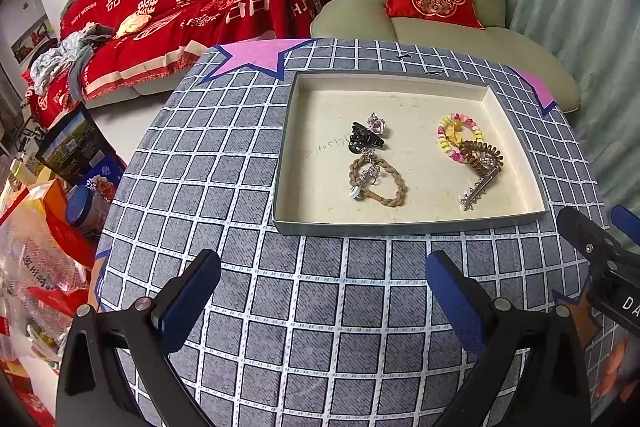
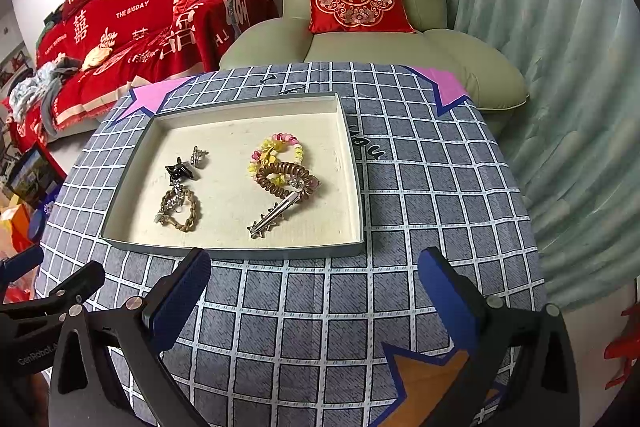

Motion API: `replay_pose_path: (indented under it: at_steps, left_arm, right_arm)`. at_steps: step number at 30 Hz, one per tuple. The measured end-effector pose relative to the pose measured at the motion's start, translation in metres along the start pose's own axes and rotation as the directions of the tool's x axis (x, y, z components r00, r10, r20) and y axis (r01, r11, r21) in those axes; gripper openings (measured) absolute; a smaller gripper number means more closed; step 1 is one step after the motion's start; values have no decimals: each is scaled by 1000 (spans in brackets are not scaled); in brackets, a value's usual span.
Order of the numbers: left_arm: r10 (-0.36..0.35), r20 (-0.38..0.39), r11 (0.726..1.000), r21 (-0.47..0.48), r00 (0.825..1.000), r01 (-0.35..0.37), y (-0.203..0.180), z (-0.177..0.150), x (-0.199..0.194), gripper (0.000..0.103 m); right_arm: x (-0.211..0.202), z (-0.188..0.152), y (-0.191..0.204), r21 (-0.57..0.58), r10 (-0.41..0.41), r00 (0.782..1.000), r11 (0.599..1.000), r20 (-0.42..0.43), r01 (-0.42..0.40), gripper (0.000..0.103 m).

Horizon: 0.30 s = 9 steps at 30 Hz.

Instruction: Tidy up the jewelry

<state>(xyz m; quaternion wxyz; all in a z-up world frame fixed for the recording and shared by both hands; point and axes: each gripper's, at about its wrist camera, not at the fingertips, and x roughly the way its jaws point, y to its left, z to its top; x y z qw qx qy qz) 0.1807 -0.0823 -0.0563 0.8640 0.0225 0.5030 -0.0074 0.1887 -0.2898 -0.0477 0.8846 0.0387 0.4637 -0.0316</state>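
A: Since every piece sits inside the shallow box lid (image 1: 404,223), I read sorting as nearly done: black claw clip (image 1: 366,138), braided tan hair tie (image 1: 394,183), pastel coil tie (image 1: 460,137), brown coil tie (image 1: 480,155), star barrette (image 1: 478,189).

B: Grippers?

A: Left gripper (image 1: 324,301) and right gripper (image 2: 314,297) hang wide open, empty, over the checked tablecloth (image 1: 320,307), just short of the lid's cream lining.

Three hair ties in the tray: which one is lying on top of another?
The brown spiral hair tie: it overlaps the near edge of the multicoloured spiral tie. The braided tan tie lies apart on the tray's left side.
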Motion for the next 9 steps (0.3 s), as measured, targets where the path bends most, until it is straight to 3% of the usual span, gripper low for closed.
replay_pose_path:
  at_steps: [9]
  left_arm:
    - [-7, 13, 1000, 4, 1000, 7, 0, -1, -1, 103]
  right_arm:
    - [4, -3, 0, 2, -4, 1000, 1000, -11, 4, 103]
